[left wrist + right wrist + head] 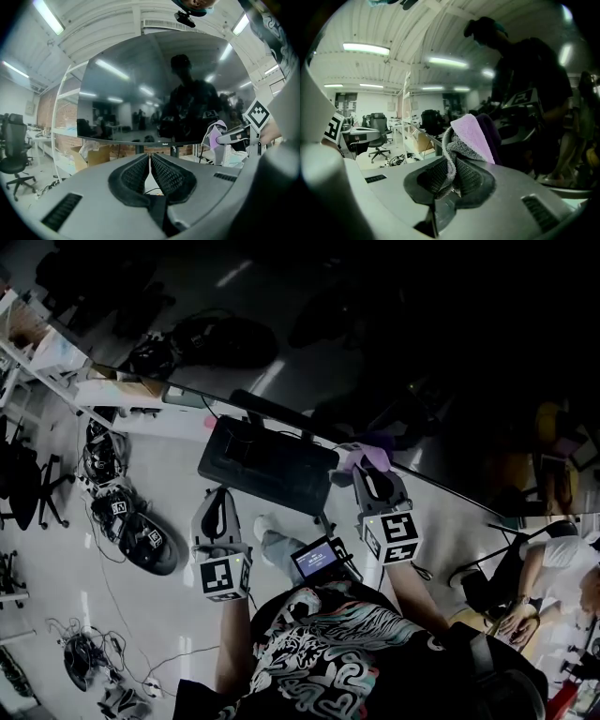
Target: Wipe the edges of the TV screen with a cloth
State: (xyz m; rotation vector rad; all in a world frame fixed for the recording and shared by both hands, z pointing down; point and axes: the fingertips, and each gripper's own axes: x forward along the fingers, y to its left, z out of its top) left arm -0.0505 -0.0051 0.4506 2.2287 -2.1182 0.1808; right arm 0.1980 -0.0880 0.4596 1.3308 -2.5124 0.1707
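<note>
Right tongs clamped on a purple cloth beside the TV screen.
The cloth sat bunched between the pads and stood up above them, at the screen's lower edge toward its right end; whether it touched the glass could not be told. The left tongs hung to the left, facing the screen, narrowed to a thin slit with nothing between them. The dark screen reflected the person.
</note>
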